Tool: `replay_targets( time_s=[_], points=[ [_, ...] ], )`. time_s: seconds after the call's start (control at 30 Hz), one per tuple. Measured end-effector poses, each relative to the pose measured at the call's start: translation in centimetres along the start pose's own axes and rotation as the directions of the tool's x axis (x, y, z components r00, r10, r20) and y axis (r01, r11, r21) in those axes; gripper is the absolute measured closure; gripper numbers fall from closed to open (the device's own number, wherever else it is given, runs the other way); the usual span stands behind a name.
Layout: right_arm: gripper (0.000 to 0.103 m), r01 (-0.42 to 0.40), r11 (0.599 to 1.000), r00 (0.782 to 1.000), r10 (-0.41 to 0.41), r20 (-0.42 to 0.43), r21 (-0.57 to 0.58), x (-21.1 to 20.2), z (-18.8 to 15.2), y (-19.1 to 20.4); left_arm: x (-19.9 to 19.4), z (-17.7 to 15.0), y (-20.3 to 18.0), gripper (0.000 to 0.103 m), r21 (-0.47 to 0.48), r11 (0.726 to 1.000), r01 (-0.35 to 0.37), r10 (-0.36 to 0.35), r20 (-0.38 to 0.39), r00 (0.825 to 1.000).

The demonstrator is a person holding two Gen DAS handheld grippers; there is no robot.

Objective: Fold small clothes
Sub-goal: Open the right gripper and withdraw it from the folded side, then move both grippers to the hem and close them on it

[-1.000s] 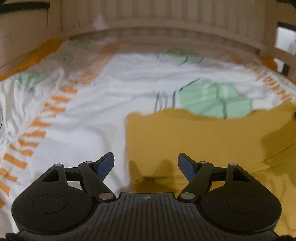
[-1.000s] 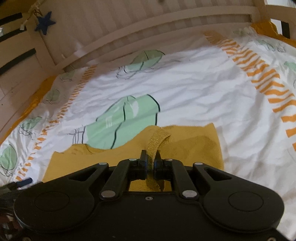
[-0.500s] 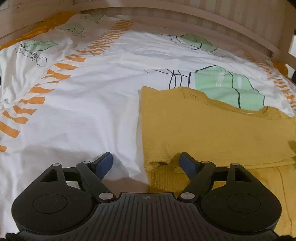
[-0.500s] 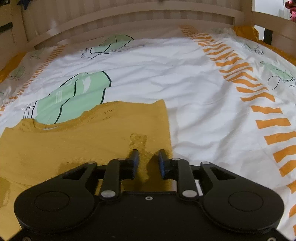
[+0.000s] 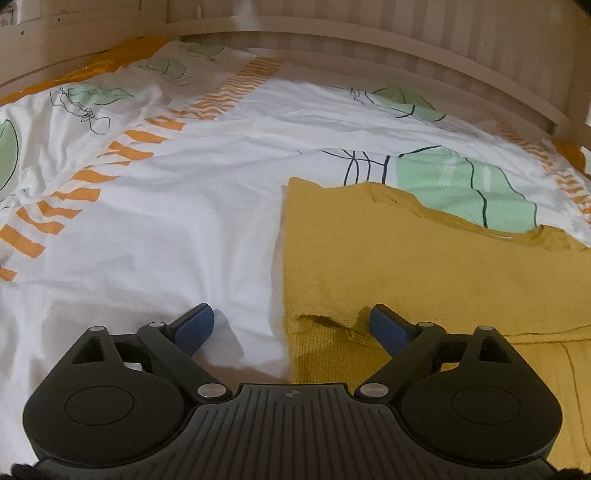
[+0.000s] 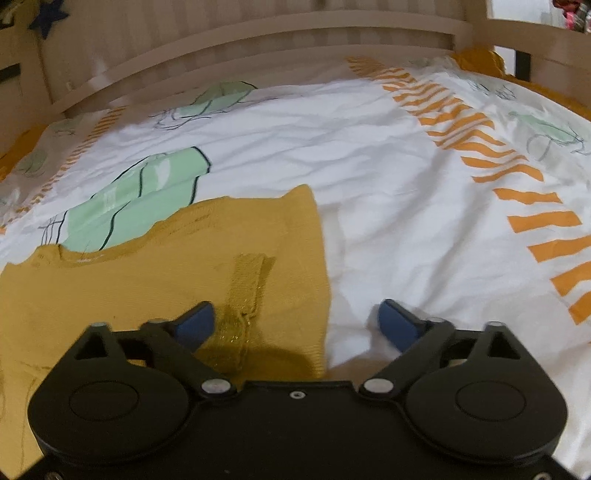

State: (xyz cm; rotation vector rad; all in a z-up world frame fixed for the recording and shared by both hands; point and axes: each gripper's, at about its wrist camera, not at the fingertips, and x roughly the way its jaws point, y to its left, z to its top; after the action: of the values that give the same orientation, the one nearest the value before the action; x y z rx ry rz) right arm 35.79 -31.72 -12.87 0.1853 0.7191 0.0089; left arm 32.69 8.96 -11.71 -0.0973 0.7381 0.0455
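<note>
— What lies around the sweater, starting at the left?

— In the left wrist view, a white bed sheet point(image 5: 192, 236) with a band of orange stripes point(image 5: 110, 155) and green leaf prints point(image 5: 454, 184), all wrinkled. Nothing sits on the sheet between the left gripper point(image 5: 291, 323) and the sweater point(image 5: 424, 266). Its jaws have just been opening and now stand wide, one finger over bare sheet, the other over the sweater's left edge, where a folded layer ends in a ragged hem.

— And on the right?

— The right gripper point(image 6: 297, 321) has also just spread wide. A ribbed cuff point(image 6: 243, 291), perhaps a sleeve end, though the blur makes that unsure, lies flat on the sweater just beside the left finger, no longer pinched. The right finger hangs over sheet past the sweater's right edge.

— The room?

— A pale wooden bed rail point(image 6: 258, 33) curves along the far edge of the bed, slats behind it. Orange fabric point(image 6: 476, 61) shows at the far right corner, and a dark star point(image 6: 48, 16) hangs top left.
</note>
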Motion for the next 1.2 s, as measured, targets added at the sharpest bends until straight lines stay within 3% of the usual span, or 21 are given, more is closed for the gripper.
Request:
replay_targets(
  time_s=[0.33,0.5,0.67,0.83,0.97,1.2],
  points=[
    [0.001,-0.063,0.996,0.998,0.063,-0.001,0.056,-1.0,0.1,-1.1,-0.1,0.4,0.0,0.011,0.048,0.999,0.020,-0.018,-0.029,0.999],
    [0.001,-0.122,0.975,0.992,0.128,-0.019,0.185,-4.5,0.6,-1.7,-1.7,0.8,0.6,0.030,0.035,0.998,0.057,-0.055,-0.053,0.997],
    [0.001,-0.174,0.966,0.985,0.170,0.037,0.192,-10.4,0.3,-0.7,-5.8,0.6,1.4,0.031,-0.010,0.996,0.083,-0.084,-0.060,0.995],
    [0.001,-0.222,0.965,0.975,0.219,0.035,0.140,-15.9,-1.3,1.1,-11.8,-0.3,2.2,0.031,-0.015,0.994,0.110,-0.111,-0.045,0.993],
    [0.001,-0.246,0.961,0.969,0.246,0.016,0.128,-19.6,-3.1,1.7,-15.4,-2.1,3.3,0.031,-0.019,0.991,0.131,-0.132,-0.089,0.987],
    [0.001,-0.281,0.938,0.955,0.293,-0.034,0.203,-24.4,-6.5,1.2,-20.1,-6.0,5.2,0.031,-0.024,0.987,0.159,-0.161,-0.178,0.971]
  ],
)
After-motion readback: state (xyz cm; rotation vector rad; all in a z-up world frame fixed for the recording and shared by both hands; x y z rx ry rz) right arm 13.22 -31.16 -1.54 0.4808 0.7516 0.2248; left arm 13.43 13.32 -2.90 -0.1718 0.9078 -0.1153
